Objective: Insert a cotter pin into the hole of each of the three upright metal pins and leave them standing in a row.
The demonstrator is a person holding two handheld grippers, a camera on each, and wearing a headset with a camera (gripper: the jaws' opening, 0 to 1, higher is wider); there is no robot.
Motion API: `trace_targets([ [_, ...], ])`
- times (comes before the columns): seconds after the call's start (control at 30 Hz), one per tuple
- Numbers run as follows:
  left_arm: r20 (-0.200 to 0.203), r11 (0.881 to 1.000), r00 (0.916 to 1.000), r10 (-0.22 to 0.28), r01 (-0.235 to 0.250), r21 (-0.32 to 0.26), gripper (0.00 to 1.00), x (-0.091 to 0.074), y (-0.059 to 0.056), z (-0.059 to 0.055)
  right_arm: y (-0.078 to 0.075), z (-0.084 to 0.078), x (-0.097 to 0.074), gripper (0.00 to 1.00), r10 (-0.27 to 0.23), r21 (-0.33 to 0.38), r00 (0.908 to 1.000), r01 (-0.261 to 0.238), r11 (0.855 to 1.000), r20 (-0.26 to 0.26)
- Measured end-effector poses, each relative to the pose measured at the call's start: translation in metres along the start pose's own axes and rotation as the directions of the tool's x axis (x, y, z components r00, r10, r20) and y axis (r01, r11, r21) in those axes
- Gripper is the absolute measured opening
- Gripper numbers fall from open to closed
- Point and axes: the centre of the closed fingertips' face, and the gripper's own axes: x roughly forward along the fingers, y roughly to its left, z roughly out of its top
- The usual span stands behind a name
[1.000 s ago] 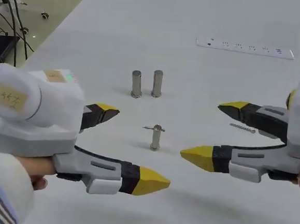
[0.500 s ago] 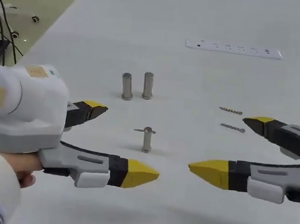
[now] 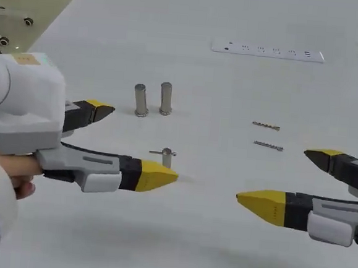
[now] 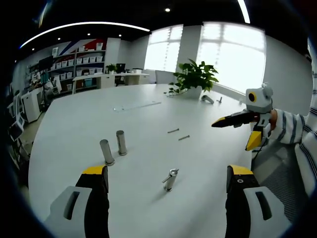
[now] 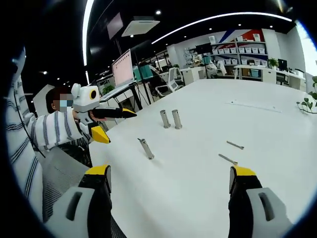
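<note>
**Both grippers open, one pin fitted**

The left gripper [image 3: 142, 142] has its yellow-tipped jaws wide apart and holds nothing. Its near tip covers the foot of the fitted metal pin [image 3: 166, 158]. The right gripper [image 3: 274, 175] is likewise spread and empty, at 4 o'clock of that pin. Both point forward, low over the white table [image 3: 219, 249]. The pin stands upright mid-table with a thin cotter pin [image 3: 158, 151] crosswise through its top. Two bare pins [image 3: 141, 100], smooth grey cylinders with flanged feet, stand side by side at 11 o'clock from it. Two loose cotter pins [image 3: 266, 125] lie at 2 o'clock.
</note>
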Motion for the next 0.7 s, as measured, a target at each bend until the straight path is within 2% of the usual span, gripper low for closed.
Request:
trace_targets([
  [0.13, -0.003, 1.0, 0.9999, 0.013, -0.013, 0.009, 0.99, 0.001, 0.01, 0.004, -0.002, -0.003, -0.004, 0.98, -0.014, 0.01, 0.9999, 0.015, 1.0, -0.009],
  [0.4, -0.015, 0.997, 0.9971, 0.075, -0.075, 0.019, 0.94, 0.008, 0.043, 0.007, -0.004, -0.005, -0.009, 0.98, -0.024, 0.005, 0.9996, 0.024, 1.0, -0.014],
  [0.7, -0.011, 0.995, 0.9951, 0.098, -0.098, 0.016, 0.82, 0.025, 0.076, 0.011, -0.008, -0.008, -0.013, 0.97, -0.043, 0.006, 0.9987, 0.043, 0.999, -0.027],
])
